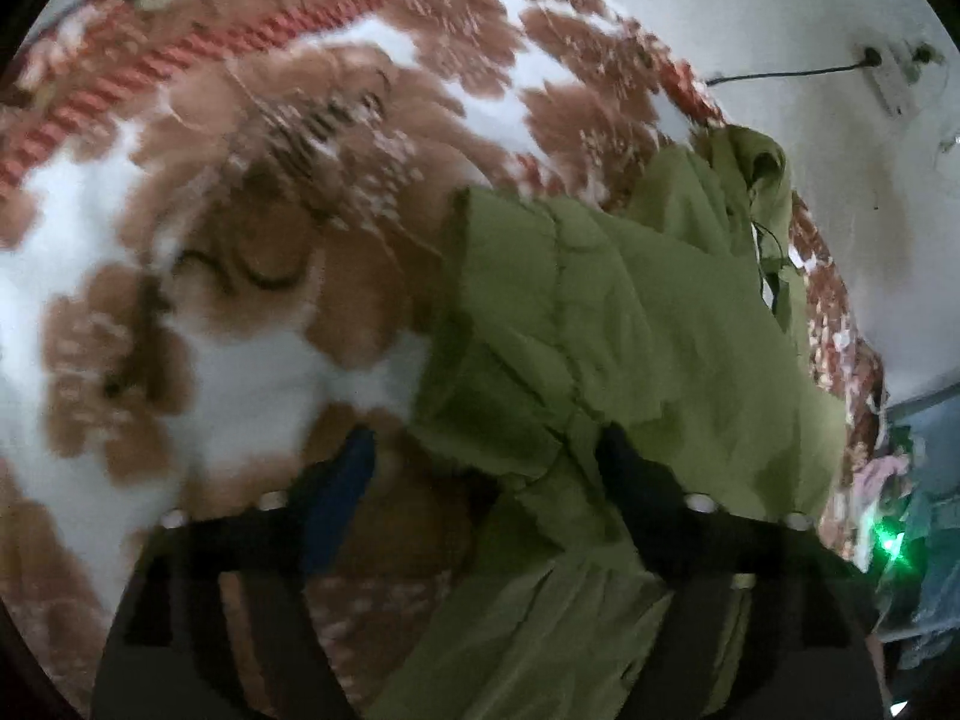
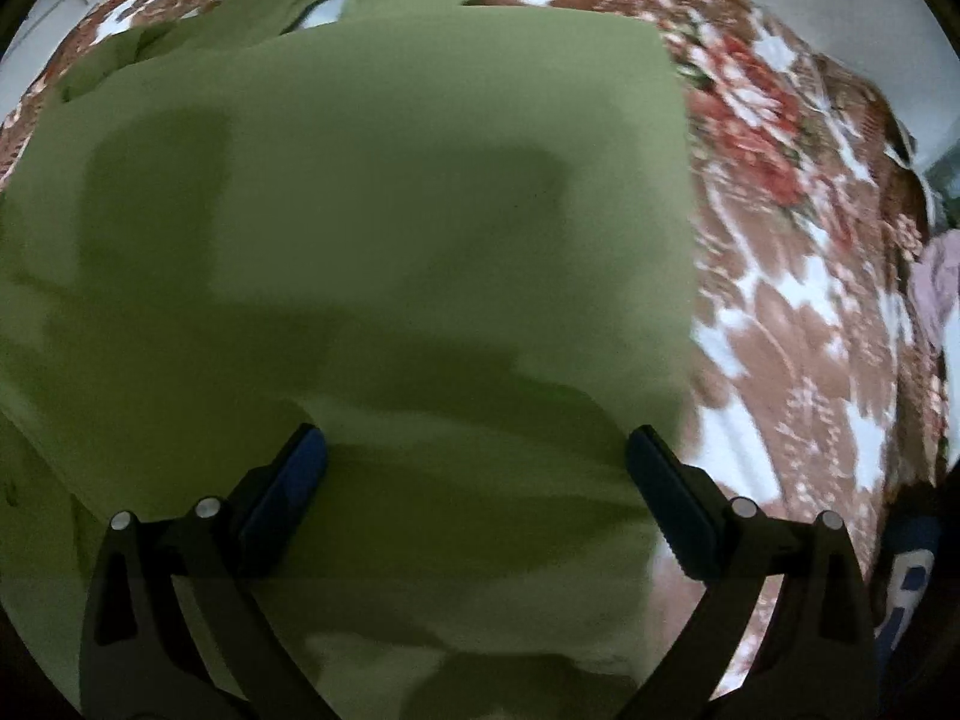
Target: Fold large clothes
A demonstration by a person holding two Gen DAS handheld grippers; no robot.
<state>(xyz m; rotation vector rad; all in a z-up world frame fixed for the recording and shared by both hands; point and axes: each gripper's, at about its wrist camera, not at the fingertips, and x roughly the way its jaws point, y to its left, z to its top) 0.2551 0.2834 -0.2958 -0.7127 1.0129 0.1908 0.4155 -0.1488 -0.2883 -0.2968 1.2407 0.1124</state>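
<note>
A large olive-green garment (image 1: 630, 312) lies crumpled on a brown, white and red floral blanket (image 1: 240, 360) in the left wrist view. My left gripper (image 1: 486, 468) is open wide at the garment's left edge. Its blue-padded left finger is over the blanket, and its right finger rests against a fold of the cloth; nothing is pinched. In the right wrist view the garment (image 2: 390, 210) is spread flat and smooth, its right edge running straight along the blanket (image 2: 780, 330). My right gripper (image 2: 477, 462) hangs open just above the cloth, pointing steeply down, with nothing between its pads.
A white wall stands behind the bed with a power strip and black cable (image 1: 888, 72). Mixed clothes (image 1: 900, 480) are piled off the bed's right side near a green light (image 1: 894, 543). A pinkish cloth (image 2: 936, 282) shows at the right edge.
</note>
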